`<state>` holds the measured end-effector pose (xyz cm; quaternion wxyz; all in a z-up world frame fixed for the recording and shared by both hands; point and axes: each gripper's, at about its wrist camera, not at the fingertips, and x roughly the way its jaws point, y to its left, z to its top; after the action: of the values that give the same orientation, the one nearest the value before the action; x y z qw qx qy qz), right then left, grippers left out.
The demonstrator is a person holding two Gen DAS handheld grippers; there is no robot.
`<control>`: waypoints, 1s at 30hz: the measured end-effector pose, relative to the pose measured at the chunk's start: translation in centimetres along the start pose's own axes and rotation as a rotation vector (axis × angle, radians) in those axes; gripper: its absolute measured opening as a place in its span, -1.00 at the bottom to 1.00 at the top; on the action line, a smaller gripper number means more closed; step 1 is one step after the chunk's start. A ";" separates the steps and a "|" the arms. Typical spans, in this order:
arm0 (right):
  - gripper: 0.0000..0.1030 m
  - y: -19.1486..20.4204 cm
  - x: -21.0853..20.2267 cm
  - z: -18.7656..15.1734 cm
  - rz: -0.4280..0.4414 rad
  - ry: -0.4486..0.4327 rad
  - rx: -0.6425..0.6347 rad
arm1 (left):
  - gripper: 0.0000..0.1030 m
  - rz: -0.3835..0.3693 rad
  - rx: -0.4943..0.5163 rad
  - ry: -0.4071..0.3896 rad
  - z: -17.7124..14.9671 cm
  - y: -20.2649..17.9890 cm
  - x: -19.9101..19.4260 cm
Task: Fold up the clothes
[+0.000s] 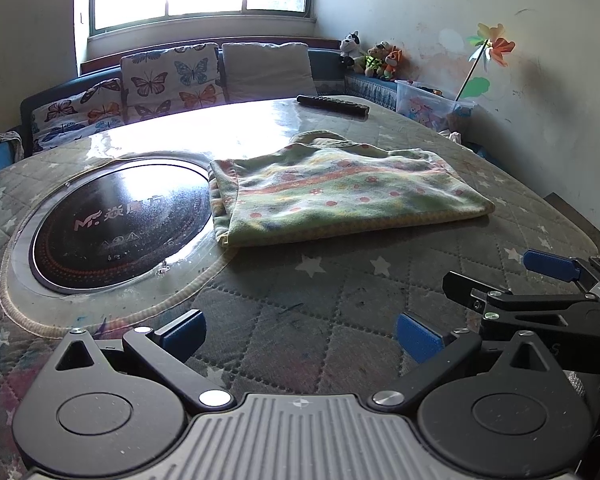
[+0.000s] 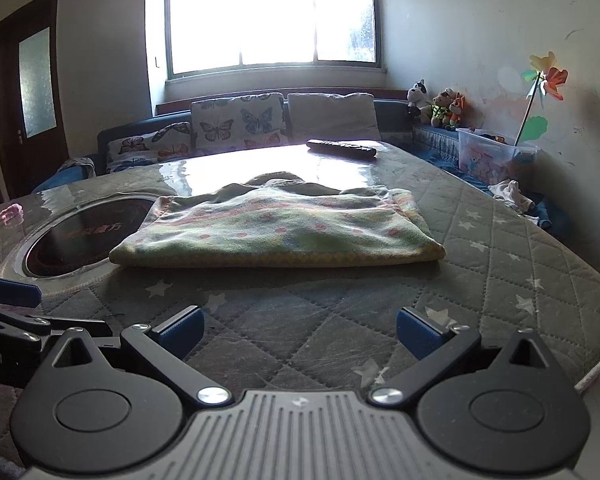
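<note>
A green garment with pink dots and stripes (image 1: pixel 340 192) lies folded into a flat rectangle on the quilted star-pattern table cover (image 1: pixel 300 300). It also shows in the right wrist view (image 2: pixel 276 232), straight ahead. My left gripper (image 1: pixel 300 332) is open and empty, low over the cover, short of the garment's near edge. My right gripper (image 2: pixel 298 330) is open and empty, also short of the garment. The right gripper (image 1: pixel 500 280) shows at the right of the left wrist view, open. One blue finger of the left gripper (image 2: pixel 8 290) shows at the left of the right wrist view.
A round black induction cooktop (image 1: pixel 120 224) is set in the table left of the garment. A black remote (image 1: pixel 332 105) lies at the far table edge. Behind are a sofa with butterfly cushions (image 1: pixel 172 76), stuffed toys (image 1: pixel 376 58), a plastic bin (image 1: pixel 428 106) and a pinwheel (image 1: pixel 492 46).
</note>
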<state>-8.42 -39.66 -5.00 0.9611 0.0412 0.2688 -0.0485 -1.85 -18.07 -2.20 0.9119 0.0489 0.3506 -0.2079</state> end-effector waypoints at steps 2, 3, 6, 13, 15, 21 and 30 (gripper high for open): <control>1.00 0.0 -0.1 0.0 0.002 -0.001 0.004 | 1.00 0.001 0.002 0.000 -0.1 -0.1 0.0; 1.00 0.0 -0.1 0.0 0.003 -0.001 0.005 | 1.00 0.002 0.003 0.000 -0.1 -0.1 -0.1; 1.00 0.0 -0.2 -0.1 0.005 -0.003 0.008 | 1.00 0.002 0.005 -0.002 -0.1 -0.2 -0.2; 1.00 0.1 -0.4 0.0 0.006 -0.005 0.007 | 1.00 0.004 0.006 -0.001 -0.2 -0.2 -0.2; 1.00 0.2 -0.4 0.0 0.006 -0.005 0.007 | 1.00 0.005 0.006 0.000 -0.2 -0.1 -0.2; 1.00 0.3 -0.1 0.0 0.005 0.000 0.006 | 1.00 0.009 0.005 0.004 -0.1 0.0 0.1; 1.00 0.4 0.7 0.3 0.004 0.011 0.000 | 1.00 0.013 0.013 0.010 0.2 0.3 0.6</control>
<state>-7.62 -39.34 -5.03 0.9596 0.0421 0.2742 -0.0466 -1.20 -18.10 -2.49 0.9111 0.0579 0.3535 -0.2039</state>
